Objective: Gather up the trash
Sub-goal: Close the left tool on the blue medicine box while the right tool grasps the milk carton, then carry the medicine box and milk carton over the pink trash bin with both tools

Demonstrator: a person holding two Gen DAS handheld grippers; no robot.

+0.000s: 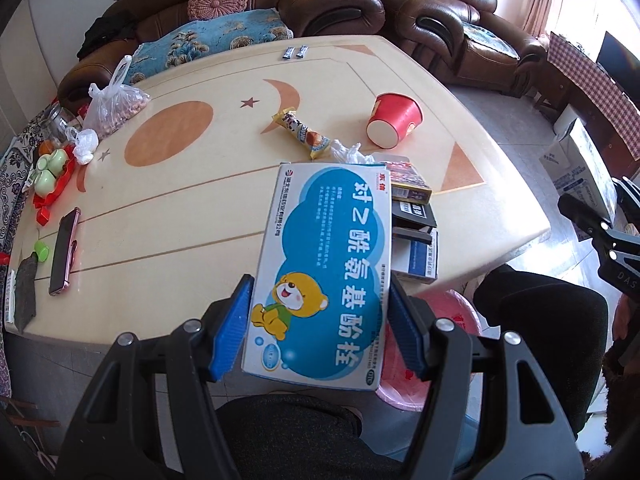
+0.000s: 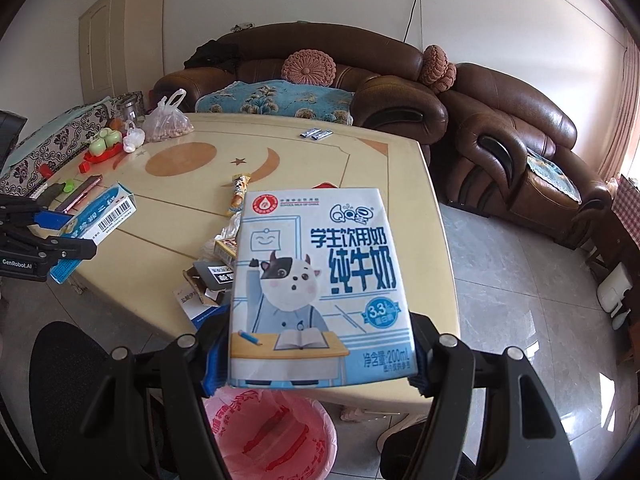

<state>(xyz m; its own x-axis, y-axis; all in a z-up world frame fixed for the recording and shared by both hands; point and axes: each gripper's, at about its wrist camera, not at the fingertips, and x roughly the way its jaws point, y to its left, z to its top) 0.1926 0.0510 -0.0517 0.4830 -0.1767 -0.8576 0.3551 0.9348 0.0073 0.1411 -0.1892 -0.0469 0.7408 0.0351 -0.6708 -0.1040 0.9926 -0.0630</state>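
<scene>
Collection looks mid-way, both loads lifted but not yet dropped; the left gripper (image 1: 320,316) is clamped on one blue-and-white medicine box (image 1: 320,268), held above the near edge of the bench (image 1: 180,216); the right gripper (image 2: 316,356) is clamped on one milk carton (image 2: 320,288), which hangs just above the pink-lined bin (image 2: 268,432), so its release seems the next step; left on the bench, reading left to right: one snack wrapper (image 1: 302,132), one crumpled clear plastic scrap (image 1: 348,152), a cluster of what I count as three small flattened boxes (image 1: 414,216), though the overlap makes that uncertain, and one tipped red paper cup (image 1: 394,120); two small sachets (image 1: 294,53) lie at the far edge.
</scene>
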